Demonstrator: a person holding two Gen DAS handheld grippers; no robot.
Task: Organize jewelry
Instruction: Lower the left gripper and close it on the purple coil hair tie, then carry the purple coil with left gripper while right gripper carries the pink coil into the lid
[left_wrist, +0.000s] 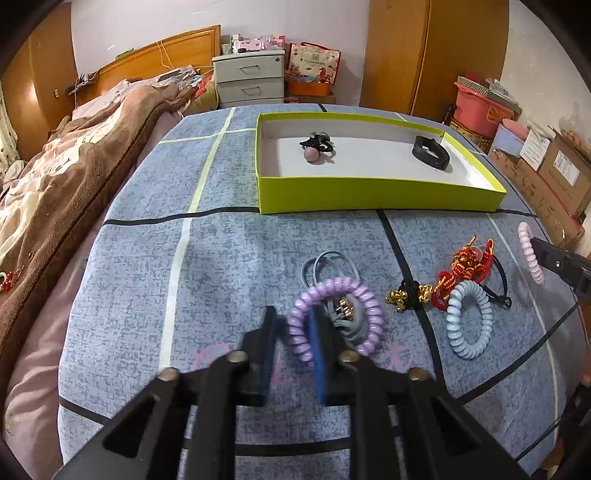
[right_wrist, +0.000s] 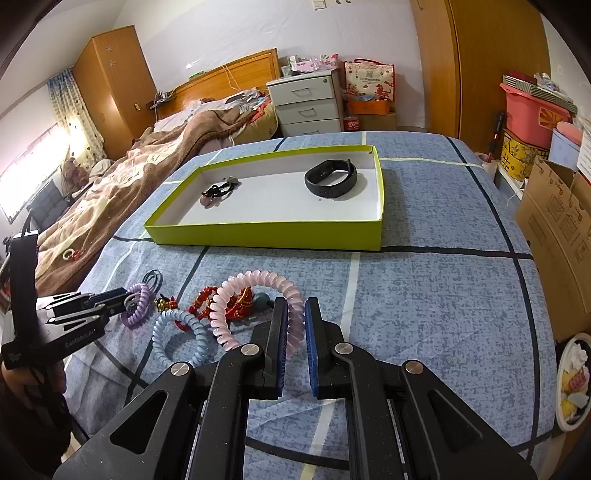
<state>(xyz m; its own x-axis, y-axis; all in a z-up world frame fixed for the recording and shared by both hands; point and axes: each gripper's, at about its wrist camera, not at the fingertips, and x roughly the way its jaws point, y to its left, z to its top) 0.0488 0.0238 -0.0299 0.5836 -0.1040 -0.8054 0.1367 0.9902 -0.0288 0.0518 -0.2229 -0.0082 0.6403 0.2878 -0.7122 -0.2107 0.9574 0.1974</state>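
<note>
A brown blanket (right_wrist: 122, 173) beside grey drawers (right_wrist: 308, 105), a red bucket (right_wrist: 532, 114) and cardboard boxes (right_wrist: 557, 218).

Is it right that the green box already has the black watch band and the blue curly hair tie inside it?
Not quite. The green box holds the black watch band and a black hair clip. The right wrist view shows the blue curly hair tie lying outside on the bedspread.

Even indoor light, strong fisheye bend, mild blur close to the lens

Soft, even light fills the room; shadows under the box (left_wrist: 373, 201) and the bands are faint. In the right wrist view a window (right_wrist: 31, 166) at the left edge is blown out to white glare. A pale sheen lies on the headboard (right_wrist: 229, 75). Straight bedspread (left_wrist: 207, 266) stripes bow outward, and dark corners ring both pictures. The left gripper's fingers (left_wrist: 267, 332) look smeared; far things stay fairly sharp.
</note>
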